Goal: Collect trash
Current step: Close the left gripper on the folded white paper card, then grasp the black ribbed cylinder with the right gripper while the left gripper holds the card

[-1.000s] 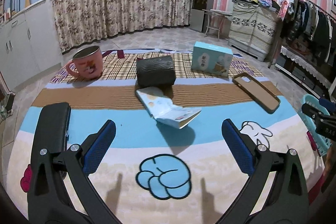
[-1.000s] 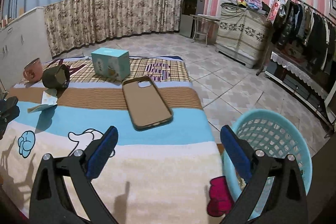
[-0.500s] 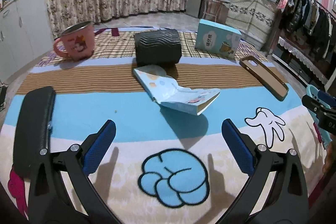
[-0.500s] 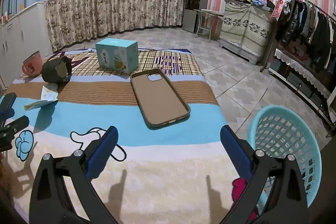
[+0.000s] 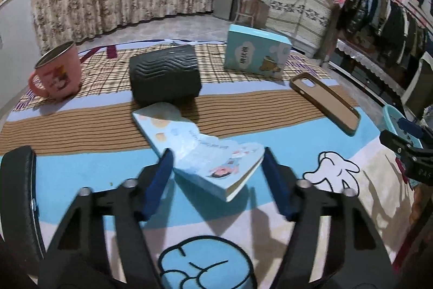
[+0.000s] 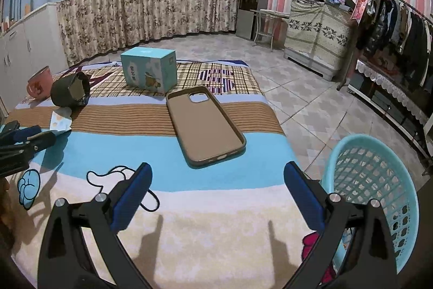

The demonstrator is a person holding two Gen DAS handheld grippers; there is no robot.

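Note:
An empty, crumpled light-blue snack carton [image 5: 205,151] lies on the cartoon-print blanket [image 5: 81,175]; it also shows at the far left of the right wrist view [image 6: 61,122]. My left gripper [image 5: 216,167] straddles its near end and its jaws are closing, the blue pads [image 5: 159,180] close beside the carton's edges without clearly pressing. My right gripper [image 6: 216,180] hangs open and empty over the blanket's near right part. A light-blue plastic basket [image 6: 379,180] stands on the floor just to its right.
On the blanket are a pink mug [image 5: 58,72], a black ribbed roll [image 5: 165,77], a blue tissue box [image 5: 254,50], a brown phone case [image 6: 203,123] and a black case [image 5: 19,194] at the left. A clothes rack [image 6: 400,26] lines the right wall.
My left gripper has moved forward and down to the carton, and its jaws have narrowed around it. The right gripper has hardly moved.

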